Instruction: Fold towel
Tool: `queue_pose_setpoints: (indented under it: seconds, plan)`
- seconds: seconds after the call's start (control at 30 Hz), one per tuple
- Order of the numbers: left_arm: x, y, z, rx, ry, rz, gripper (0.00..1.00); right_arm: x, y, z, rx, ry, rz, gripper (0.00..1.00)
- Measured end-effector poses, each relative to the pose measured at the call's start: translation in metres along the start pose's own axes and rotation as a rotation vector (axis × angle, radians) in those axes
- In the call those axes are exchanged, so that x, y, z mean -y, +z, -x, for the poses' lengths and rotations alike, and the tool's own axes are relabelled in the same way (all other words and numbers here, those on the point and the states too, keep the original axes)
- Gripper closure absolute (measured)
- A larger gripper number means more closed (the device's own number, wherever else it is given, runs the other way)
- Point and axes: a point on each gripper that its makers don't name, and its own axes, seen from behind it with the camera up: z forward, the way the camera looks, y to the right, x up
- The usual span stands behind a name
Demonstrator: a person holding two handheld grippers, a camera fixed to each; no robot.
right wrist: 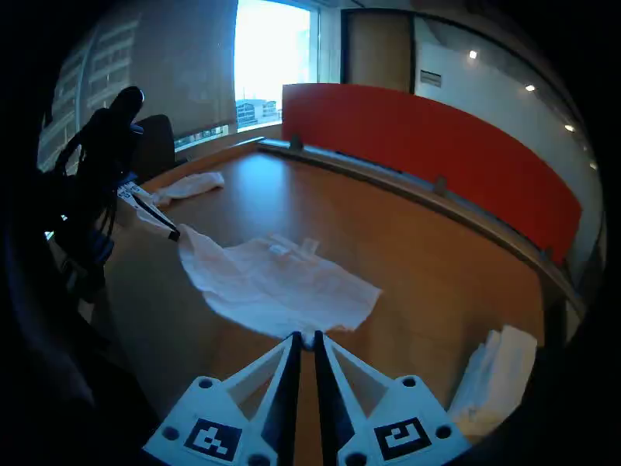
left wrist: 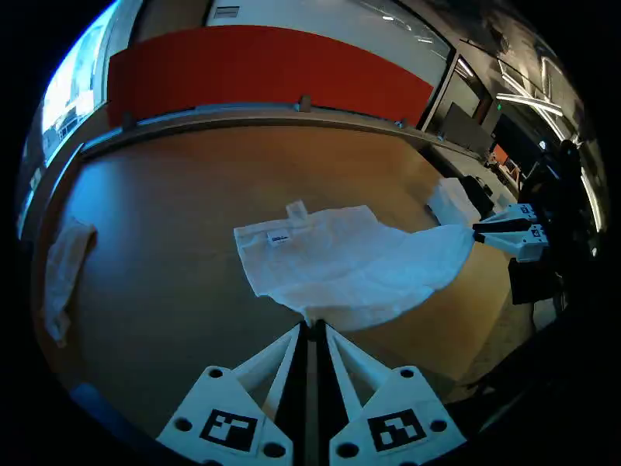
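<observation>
I have the towel [left wrist: 349, 264] by two corners of its near edge. My left fingers [left wrist: 310, 326] are drawn almost together, with one corner pinched between the tips at 6 o'clock in the left gripper view. My right fingers [right wrist: 307, 338] are closed the same way on the other corner, at 6 o'clock in the right gripper view.

The towel lies near the middle of the table [left wrist: 171, 233]. It is open in a single wrinkled layer, and the edge I hold is raised a little off the wood. I judge that no fold has been made yet. The grasp is done, and what remains is to carry this edge over to the far one, lay it flat, and then make any further folds.

The far edge rests on the table and carries the label [left wrist: 278, 237] and the hang loop [left wrist: 298, 208], so the towel's top points away from me, toward 12 o'clock in the left gripper view. Its long axis seems to run across me, roughly from 9 to 3 o'clock there, though the wrinkles make this hard to tell.

A crumpled cloth [left wrist: 62, 268] lies well apart at 9 o'clock. In the right gripper view a stack of folded cloths [right wrist: 497, 373] sits at 4 o'clock.
</observation>
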Motion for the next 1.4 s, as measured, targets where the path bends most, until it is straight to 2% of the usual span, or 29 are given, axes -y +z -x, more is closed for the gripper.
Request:
queue_pose_setpoints:
  seconds: [0.37, 0.7, 1.1, 1.4]
  plan:
    - [-0.013, -0.015, 0.005, 0.014, -0.044, 0.026, 0.92, 0.003, -0.017, 0.001, 0.009, 0.018, -0.001, 0.88]
    - [-0.013, -0.012, 0.001, 0.01, -0.055, 0.027, 0.92, 0.002, -0.016, 0.0, 0.012, 0.018, -0.003, 0.88]
    - [0.001, 0.001, -0.026, -0.02, -0.038, 0.009, 0.93, -0.016, 0.002, -0.017, -0.001, -0.009, 0.006, 0.88]
    - [0.02, 0.026, -0.045, -0.021, -0.055, -0.015, 0.92, -0.04, 0.031, -0.022, 0.023, -0.029, 0.029, 0.88]
